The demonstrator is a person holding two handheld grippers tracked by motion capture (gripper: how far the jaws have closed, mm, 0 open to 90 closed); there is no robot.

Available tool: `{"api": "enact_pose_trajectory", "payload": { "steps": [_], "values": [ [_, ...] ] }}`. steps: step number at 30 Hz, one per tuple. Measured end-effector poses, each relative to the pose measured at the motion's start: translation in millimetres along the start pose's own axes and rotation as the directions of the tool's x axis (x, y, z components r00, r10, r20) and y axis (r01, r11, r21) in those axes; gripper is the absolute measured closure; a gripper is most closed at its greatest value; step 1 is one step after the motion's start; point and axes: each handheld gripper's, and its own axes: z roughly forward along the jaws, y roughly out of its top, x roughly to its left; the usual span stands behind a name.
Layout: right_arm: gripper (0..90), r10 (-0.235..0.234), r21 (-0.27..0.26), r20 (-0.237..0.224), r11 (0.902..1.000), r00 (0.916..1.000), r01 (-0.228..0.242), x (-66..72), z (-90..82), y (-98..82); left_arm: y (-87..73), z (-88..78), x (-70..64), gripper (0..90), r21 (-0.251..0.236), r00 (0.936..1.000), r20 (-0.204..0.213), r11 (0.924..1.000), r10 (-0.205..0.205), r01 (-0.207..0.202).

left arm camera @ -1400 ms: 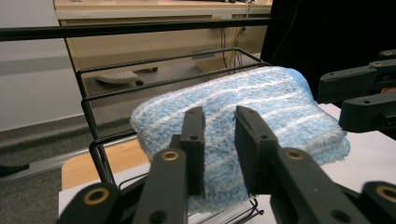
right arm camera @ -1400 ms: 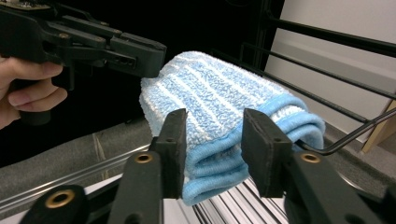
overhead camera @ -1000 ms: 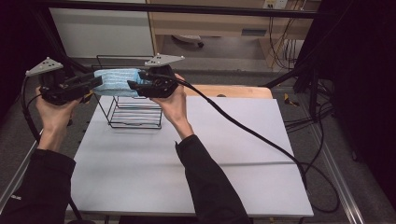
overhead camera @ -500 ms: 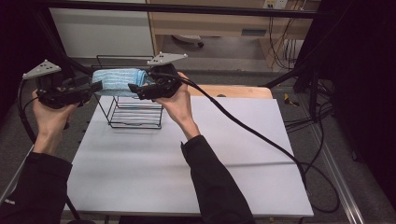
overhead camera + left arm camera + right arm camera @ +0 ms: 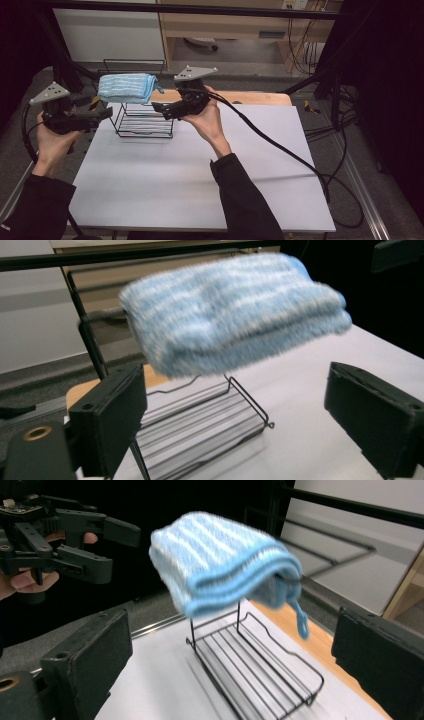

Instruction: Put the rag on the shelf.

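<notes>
A folded blue-and-white striped towel (image 5: 126, 87) lies draped over the top of a black wire rack (image 5: 145, 125) at the table's far left. My left gripper (image 5: 105, 114) is held left of the rack, below the towel's level, and its jaws have just been opening with nothing between them. My right gripper (image 5: 157, 109) is just right of the rack, its jaws likewise just opened and empty. In the left gripper view the towel (image 5: 235, 310) hangs ahead above the rack (image 5: 200, 420). The right gripper view shows the towel (image 5: 225, 560), the rack (image 5: 255, 670) and the left gripper (image 5: 85, 535) beyond.
The rack stands on a white table (image 5: 200, 180) with a wooden board (image 5: 260, 97) along its far edge. A thick black cable (image 5: 280, 150) trails from the right gripper across the table to the right. Dark frame posts stand at the far left.
Both grippers have let go of the towel and drawn away from it, the left one leftwards and down, the right one rightwards. The towel stays on the rack's top.
</notes>
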Motion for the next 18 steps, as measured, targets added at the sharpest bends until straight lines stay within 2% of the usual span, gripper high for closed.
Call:
{"api": "enact_pose_trajectory", "payload": {
  "steps": [6, 14, 18],
  "values": [
    [1.2, 0.027, 0.026, 0.006, 0.9993, 0.9996, -0.027, -7.5, -26.0, -34.1, -29.5, 4.3, -13.4, 7.8, 0.008, 0.9996, 0.027, 0.9999, -0.006, 0.005],
    [0.7, 0.108, 0.065, 0.045, 0.9917, 0.9931, -0.111, -28.0, -67.9, -96.4, -75.5, 19.7, -33.7, 8.8, 0.063, 0.9966, 0.08, 0.998, -0.018, 0.013],
    [0.6, 0.131, 0.101, 0.068, 0.9853, 0.989, -0.138, -36.3, -91.0, -130.3, -98.2, 27.8, -41.0, 9.2, 0.089, 0.9956, 0.092, 0.996, -0.017, 0.009]
  ]
}}
